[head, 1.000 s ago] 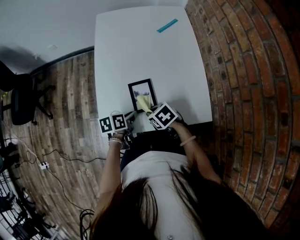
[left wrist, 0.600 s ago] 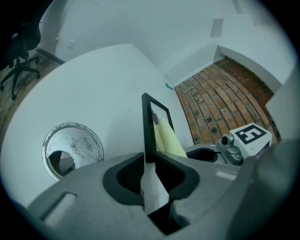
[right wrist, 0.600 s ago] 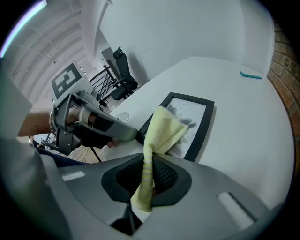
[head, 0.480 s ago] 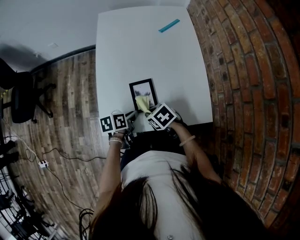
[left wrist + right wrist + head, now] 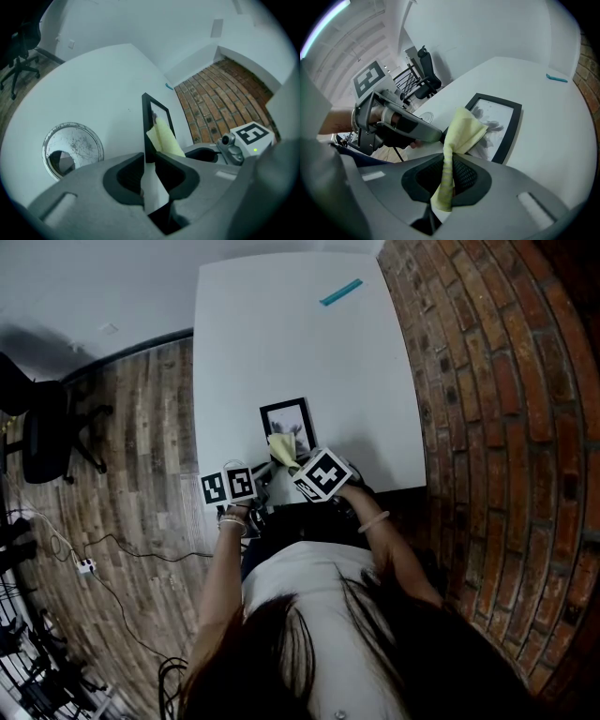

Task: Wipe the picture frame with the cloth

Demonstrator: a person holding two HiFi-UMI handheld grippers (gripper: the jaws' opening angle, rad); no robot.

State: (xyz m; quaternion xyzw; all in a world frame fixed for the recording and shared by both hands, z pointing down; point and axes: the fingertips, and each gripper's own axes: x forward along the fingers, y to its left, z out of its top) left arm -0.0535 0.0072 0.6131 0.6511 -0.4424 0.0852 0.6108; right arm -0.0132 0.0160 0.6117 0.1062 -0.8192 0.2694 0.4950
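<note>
A black picture frame (image 5: 288,416) lies on the white table (image 5: 281,334) near its front edge. My left gripper (image 5: 265,471) is shut on the frame's near left edge (image 5: 148,136), which runs between its jaws. A yellow cloth (image 5: 282,449) rests on the frame's glass, pinched in my right gripper (image 5: 293,463). In the right gripper view the cloth (image 5: 461,131) rises from the jaws (image 5: 446,171) and spreads over the frame's (image 5: 506,126) near left corner, beside the left gripper's tip (image 5: 433,136). The cloth (image 5: 165,139) hides part of the picture.
A round silvery disc (image 5: 73,149) sits on the table left of the frame. A teal strip (image 5: 340,292) lies at the far right of the table. A brick wall (image 5: 487,381) runs along the right. An office chair (image 5: 47,442) stands on the wooden floor at left.
The cloth and my right gripper have slid a little toward the frame's near left corner. The left gripper has kept its hold in the same place.
</note>
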